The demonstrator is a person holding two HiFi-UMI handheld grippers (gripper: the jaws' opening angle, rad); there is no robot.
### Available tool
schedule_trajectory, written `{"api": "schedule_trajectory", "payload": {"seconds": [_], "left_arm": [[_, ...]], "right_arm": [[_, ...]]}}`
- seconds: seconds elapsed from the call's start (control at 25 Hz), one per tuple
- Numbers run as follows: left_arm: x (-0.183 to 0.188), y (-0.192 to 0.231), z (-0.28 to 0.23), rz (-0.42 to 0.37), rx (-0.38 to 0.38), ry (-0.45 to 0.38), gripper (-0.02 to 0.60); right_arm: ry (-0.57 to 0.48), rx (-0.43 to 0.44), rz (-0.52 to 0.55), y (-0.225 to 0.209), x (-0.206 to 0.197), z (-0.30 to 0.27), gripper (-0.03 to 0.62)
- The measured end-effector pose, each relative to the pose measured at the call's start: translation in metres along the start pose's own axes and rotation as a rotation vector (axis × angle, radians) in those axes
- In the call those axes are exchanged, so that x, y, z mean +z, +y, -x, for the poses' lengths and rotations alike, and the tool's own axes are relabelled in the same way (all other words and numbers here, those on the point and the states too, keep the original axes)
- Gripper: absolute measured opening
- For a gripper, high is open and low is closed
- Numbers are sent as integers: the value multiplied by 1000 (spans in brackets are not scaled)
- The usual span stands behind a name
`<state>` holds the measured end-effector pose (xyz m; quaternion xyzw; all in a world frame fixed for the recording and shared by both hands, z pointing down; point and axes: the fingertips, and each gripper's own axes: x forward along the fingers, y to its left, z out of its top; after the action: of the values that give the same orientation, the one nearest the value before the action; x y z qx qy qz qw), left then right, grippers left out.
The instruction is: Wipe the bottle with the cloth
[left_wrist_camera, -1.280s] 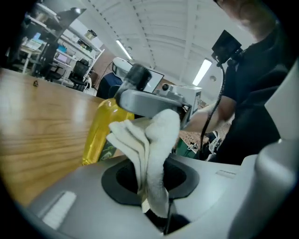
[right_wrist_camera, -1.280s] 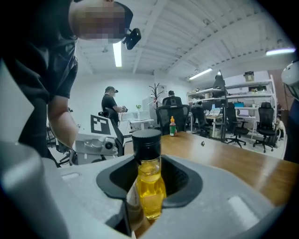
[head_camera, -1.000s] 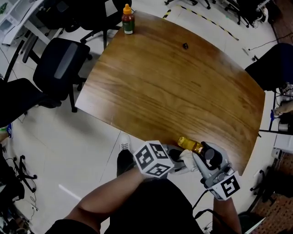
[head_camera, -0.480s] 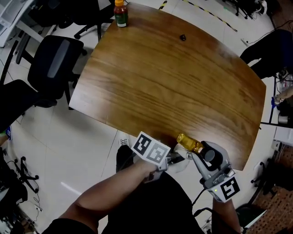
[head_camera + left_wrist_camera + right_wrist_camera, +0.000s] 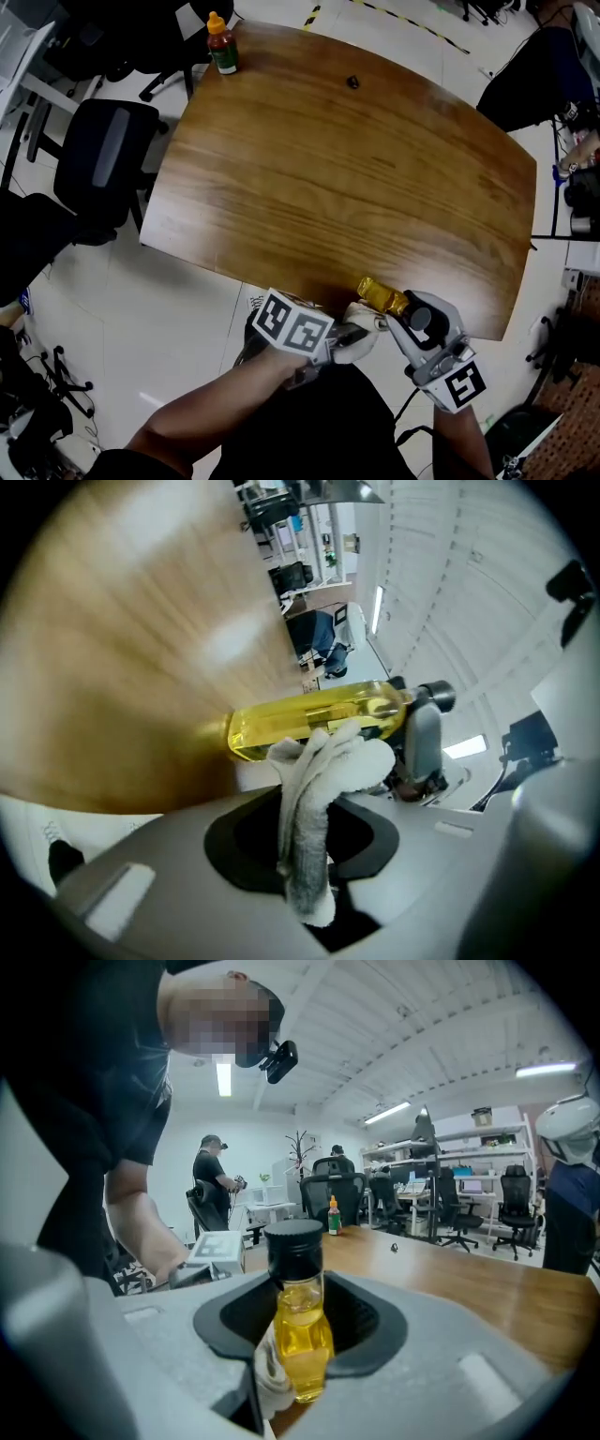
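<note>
My right gripper is shut on a small bottle of yellow liquid with a black cap, held over the table's near edge. In the right gripper view the bottle stands between the jaws, cap away from the camera. My left gripper is shut on a white cloth. The bunched end of that cloth presses against the side of the bottle. The cloth also shows low beside the bottle, and in the head view the cloth sits between the two grippers.
On the wooden table an orange-capped sauce bottle stands at the far left corner and a small dark object lies near the far edge. Office chairs stand left of the table. A person stands in the background.
The left gripper has turned and shifted slightly left against the bottle, carrying the cloth with it. The right gripper has kept its hold on the bottle. The head camera has drifted.
</note>
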<state>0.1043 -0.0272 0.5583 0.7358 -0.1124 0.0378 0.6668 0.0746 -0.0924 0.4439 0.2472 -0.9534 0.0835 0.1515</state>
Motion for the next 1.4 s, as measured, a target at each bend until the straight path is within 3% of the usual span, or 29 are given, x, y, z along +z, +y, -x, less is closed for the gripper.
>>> {"api": "schedule_trajectory", "payload": {"seconds": [0.24,0.36,0.44,0.64,0.76,0.88,1.0,1.28,1.4], "left_arm": [[44,-35,65,-164,-28,-273,101],[85,-48,91,-106,-120,-483,101],[102,-57,92,-77,-176,-522,101],[107,-67,74,-79,-284,-382,101],[101,-59,63,-110,-285,-293,101],[93,-47,49,-169,-203,-218,101],[94,-34,42,-189,-144,-206,100],[87,15,26,-307,122,-101,100],[84,25,24,-337,186,-67,100]], "right_arm": [[-19,-20,-9,-1,1,1,135],[-21,-33,-11,-1,1,1,135],[-20,-39,-13,-1,1,1,135],[-14,-43,-13,-2,0,0,134],[-16,-47,-17,-1,0,0,135],[-19,-48,-20,-1,1,0,134],[-19,-48,-20,-1,1,0,135],[-21,-67,-21,-1,0,1,134],[-17,-73,-3,0,-1,2,133]]}}
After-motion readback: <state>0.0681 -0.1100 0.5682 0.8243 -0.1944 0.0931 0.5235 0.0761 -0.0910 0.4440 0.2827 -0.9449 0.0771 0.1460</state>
